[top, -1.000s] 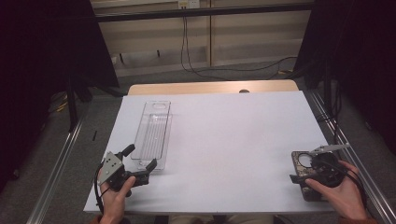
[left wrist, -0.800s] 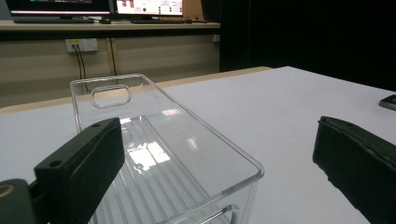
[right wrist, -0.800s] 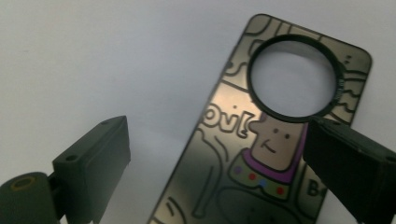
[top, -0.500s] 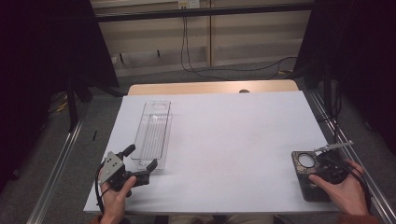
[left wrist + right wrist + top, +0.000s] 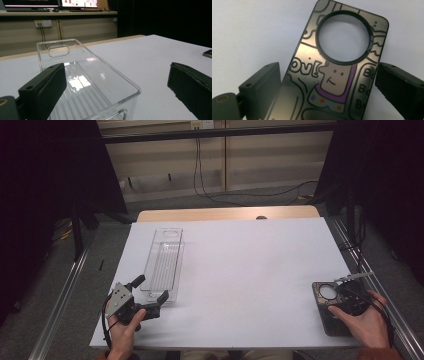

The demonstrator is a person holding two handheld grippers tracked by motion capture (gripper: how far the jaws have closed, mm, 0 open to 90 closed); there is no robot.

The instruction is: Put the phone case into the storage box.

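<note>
Nearby, clear ribbed bin (image 5: 164, 264), nothing inside.

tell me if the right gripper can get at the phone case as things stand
Probably yes. The right gripper has its jaws open on either side of the phone case, which lies flat on the white table with nothing over it; flatness may make pinching awkward.
</note>
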